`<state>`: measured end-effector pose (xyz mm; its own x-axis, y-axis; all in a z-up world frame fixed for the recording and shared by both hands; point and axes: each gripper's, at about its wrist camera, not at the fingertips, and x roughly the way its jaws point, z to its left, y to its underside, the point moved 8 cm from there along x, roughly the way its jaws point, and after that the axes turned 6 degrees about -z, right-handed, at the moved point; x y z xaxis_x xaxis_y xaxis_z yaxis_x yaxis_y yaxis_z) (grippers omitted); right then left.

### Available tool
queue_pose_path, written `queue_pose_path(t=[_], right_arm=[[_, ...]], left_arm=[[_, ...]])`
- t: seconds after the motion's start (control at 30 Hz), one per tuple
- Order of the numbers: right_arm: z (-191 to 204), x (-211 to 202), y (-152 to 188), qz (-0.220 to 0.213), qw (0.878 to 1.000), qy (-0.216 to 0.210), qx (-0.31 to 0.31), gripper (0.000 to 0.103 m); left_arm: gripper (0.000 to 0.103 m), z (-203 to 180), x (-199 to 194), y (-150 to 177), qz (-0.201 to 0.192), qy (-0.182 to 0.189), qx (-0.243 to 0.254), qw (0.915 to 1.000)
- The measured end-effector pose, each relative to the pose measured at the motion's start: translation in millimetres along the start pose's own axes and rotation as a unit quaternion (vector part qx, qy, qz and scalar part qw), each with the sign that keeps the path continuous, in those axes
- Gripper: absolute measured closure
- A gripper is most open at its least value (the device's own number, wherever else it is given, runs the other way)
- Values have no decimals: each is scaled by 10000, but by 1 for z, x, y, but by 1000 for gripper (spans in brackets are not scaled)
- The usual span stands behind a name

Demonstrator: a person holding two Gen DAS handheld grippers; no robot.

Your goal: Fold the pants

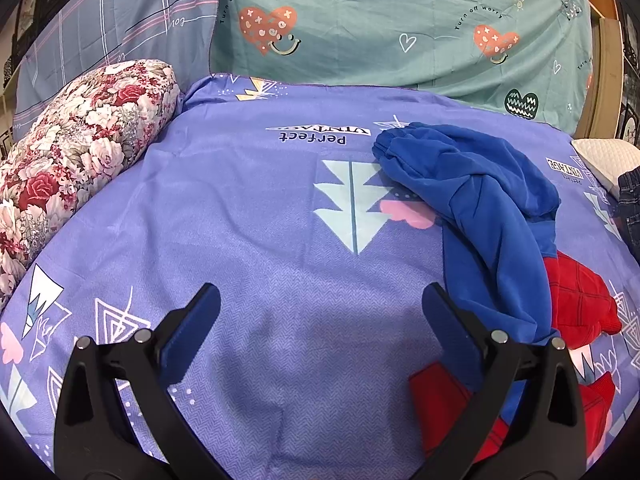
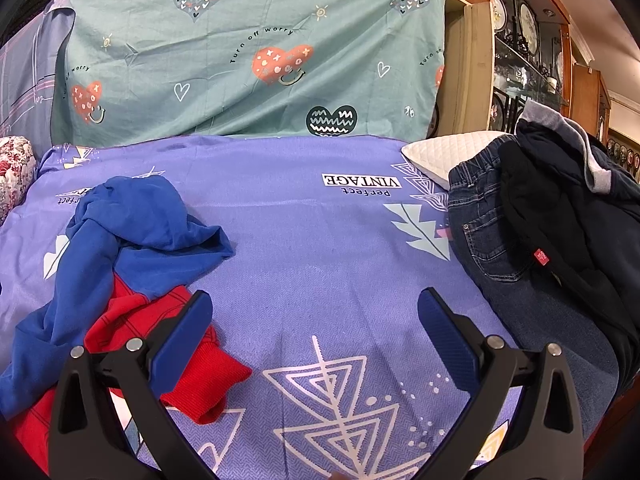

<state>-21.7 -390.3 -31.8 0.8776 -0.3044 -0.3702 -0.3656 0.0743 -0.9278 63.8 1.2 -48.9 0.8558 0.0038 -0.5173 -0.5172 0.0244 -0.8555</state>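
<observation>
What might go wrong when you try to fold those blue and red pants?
The blue and red pants lie crumpled and twisted, so a grab may catch two layers and fold them crooked. Both the left gripper and right gripper are open and hold nothing, so a poor pinch could slip. The jeans and dark clothes sit close on the right; spreading the pants might bump them.

Teal heart-print sheet (image 2: pixel 248 60) backdrop, perhaps glass display cabinet (image 2: pixel 524 52) beside.
</observation>
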Motion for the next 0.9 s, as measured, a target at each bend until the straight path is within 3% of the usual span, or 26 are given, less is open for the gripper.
queue_pose_path(t=[0.9], right_arm=[[2,-1,-1,-5,10000,-7,-14,1]], left_arm=[[2,1,0,0,10,0,-29,10000]])
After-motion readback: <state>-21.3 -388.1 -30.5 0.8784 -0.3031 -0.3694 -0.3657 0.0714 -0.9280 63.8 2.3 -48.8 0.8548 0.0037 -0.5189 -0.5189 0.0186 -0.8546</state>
